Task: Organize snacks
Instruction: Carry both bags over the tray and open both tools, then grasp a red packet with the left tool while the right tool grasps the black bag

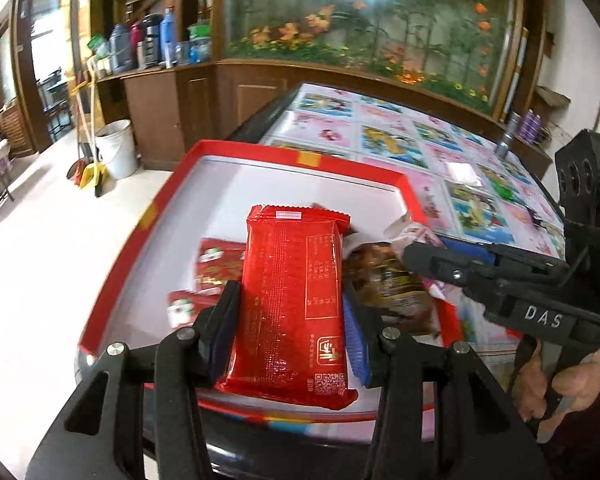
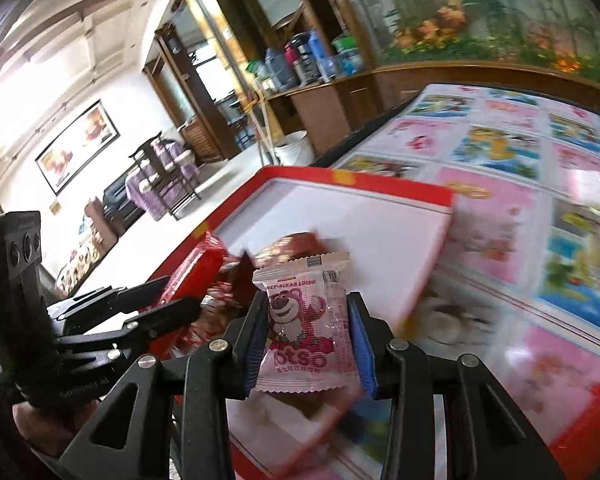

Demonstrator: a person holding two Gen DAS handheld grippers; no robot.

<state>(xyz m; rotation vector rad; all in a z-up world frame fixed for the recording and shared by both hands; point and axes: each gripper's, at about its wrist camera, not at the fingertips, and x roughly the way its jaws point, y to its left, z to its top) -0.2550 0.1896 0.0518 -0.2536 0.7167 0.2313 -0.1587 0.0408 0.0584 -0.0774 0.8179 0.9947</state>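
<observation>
Item: long glossy red foil snack packet (image 1: pixel 296 300), gold print and a QR code, text too small to read; clamped between the blue pads of the left gripper (image 1: pixel 292 328), held above the shallow red-rimmed white tray (image 1: pixel 300 156).
Item: small pink wrapper with a bear picture (image 2: pixel 304 320), lettered "otso"; pinched by the right gripper (image 2: pixel 306 336), marked "DAS" in the left view.
In tray: small red sachets (image 1: pixel 216 268), brown packet (image 1: pixel 384 280), partly hidden.
Surroundings: cartoon-print tablecloth (image 1: pixel 400 132); white bucket (image 1: pixel 116 148). Right view blurred.

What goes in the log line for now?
left claw: holds red packet | right claw: holds pink bear packet | both over red tray
</observation>
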